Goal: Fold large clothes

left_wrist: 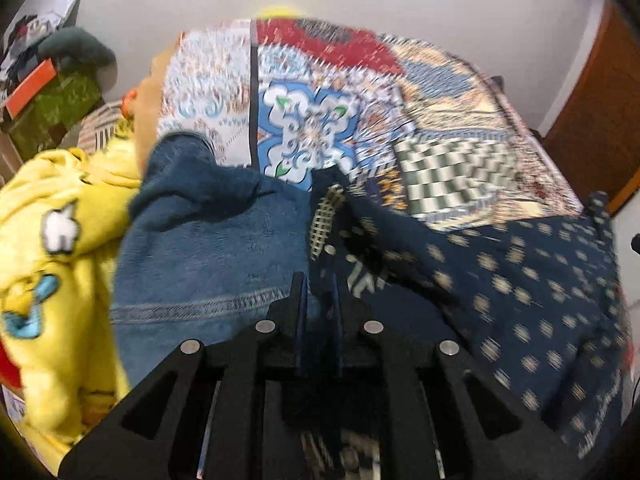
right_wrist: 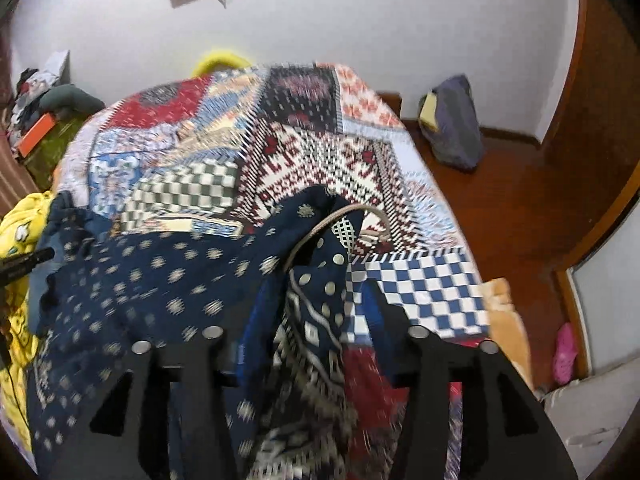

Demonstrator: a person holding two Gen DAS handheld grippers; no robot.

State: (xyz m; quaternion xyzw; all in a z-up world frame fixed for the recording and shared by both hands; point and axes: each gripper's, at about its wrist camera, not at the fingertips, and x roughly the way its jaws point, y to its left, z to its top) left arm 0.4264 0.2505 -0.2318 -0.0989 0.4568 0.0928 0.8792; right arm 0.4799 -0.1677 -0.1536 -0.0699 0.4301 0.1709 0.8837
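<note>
Navy patterned garment (right_wrist: 160,292) lies rumpled on the bed's patchwork quilt (right_wrist: 288,152), its collar end at 12 o'clock from the right gripper (right_wrist: 316,320). Right fingers stand apart, cloth between them but not pinched. Left gripper (left_wrist: 318,292): fingers nearly closed; whether they nip the navy cloth, cannot tell. Blue jeans (left_wrist: 208,240) at its 10 o'clock. Risk: the freed corner slumps, the fold line skews, or a jeans layer gets caught.
</note>
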